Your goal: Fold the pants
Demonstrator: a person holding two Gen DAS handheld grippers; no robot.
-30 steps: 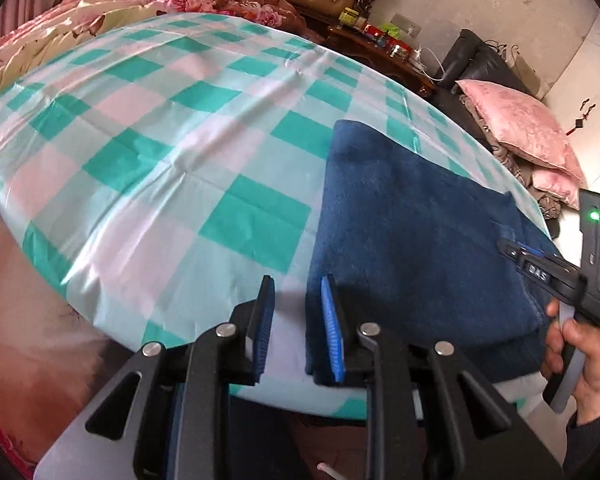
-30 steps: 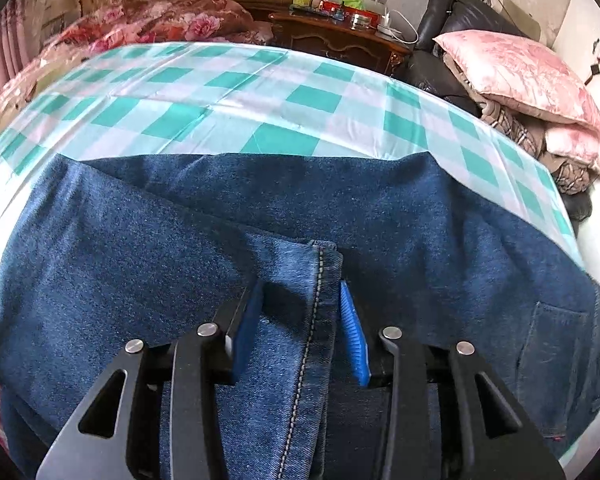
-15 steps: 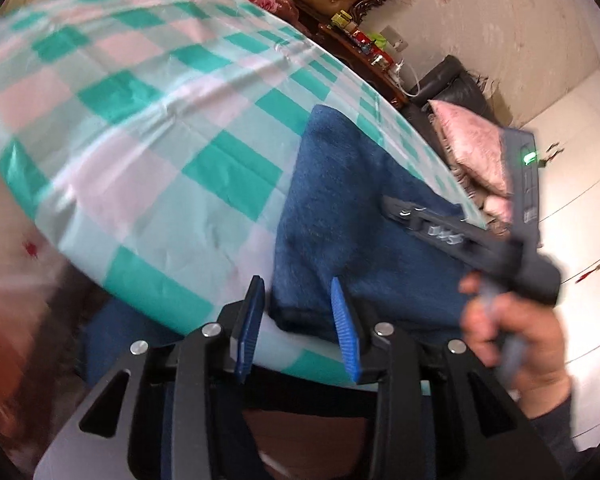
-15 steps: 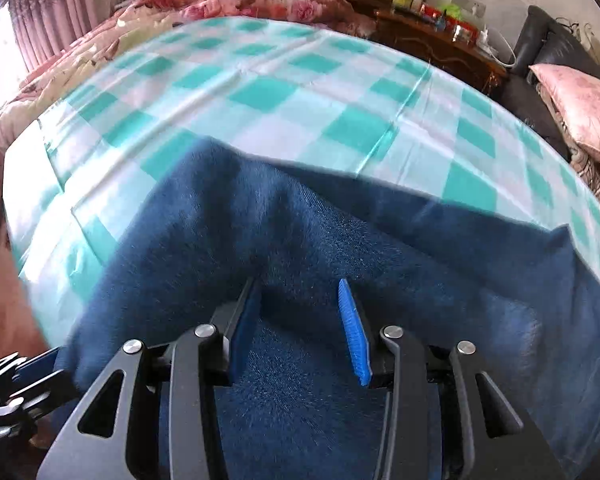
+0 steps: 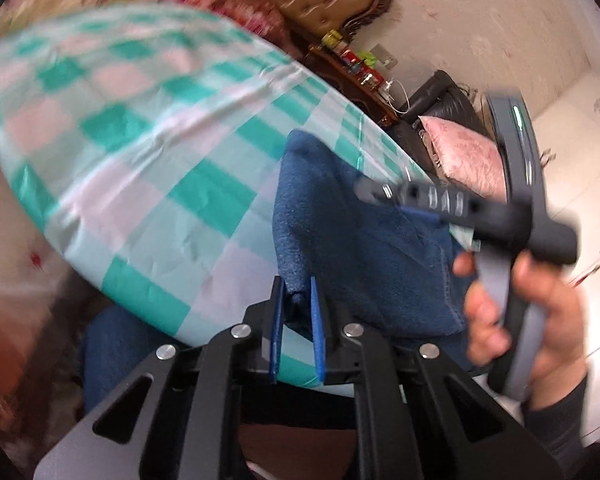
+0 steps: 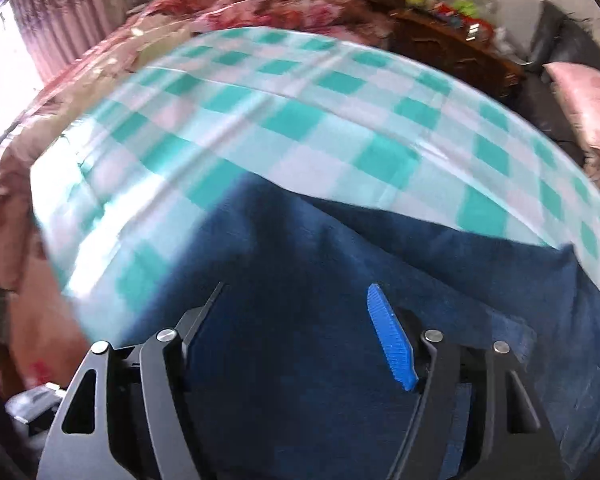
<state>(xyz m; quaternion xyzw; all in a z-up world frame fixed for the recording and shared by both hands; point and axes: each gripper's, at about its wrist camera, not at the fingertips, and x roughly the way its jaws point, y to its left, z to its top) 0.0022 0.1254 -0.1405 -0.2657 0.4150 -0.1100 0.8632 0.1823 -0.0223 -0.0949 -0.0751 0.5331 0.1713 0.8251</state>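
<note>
Dark blue jeans [image 5: 364, 248] lie folded on a teal and white checked table cloth [image 5: 148, 152], near its front right edge. My left gripper [image 5: 298, 292] is shut on the near left corner of the jeans at the table's edge. My right gripper [image 6: 296, 300] is open, its blue pad [image 6: 388, 336] hovering just above the jeans [image 6: 300, 280]. It also shows in the left wrist view [image 5: 460, 204], held by a hand over the jeans' right side.
A bed with a flowered cover [image 6: 260, 4] stands behind the table. A dark wooden side table with small bottles [image 5: 352, 64] and a dark chair with pink cushions [image 5: 464, 152] stand at the back right. Both views are blurred by motion.
My left gripper has closed on the jeans' near left corner. My right gripper has let go of the jeans hem, opened wide and swung left above the cloth.
</note>
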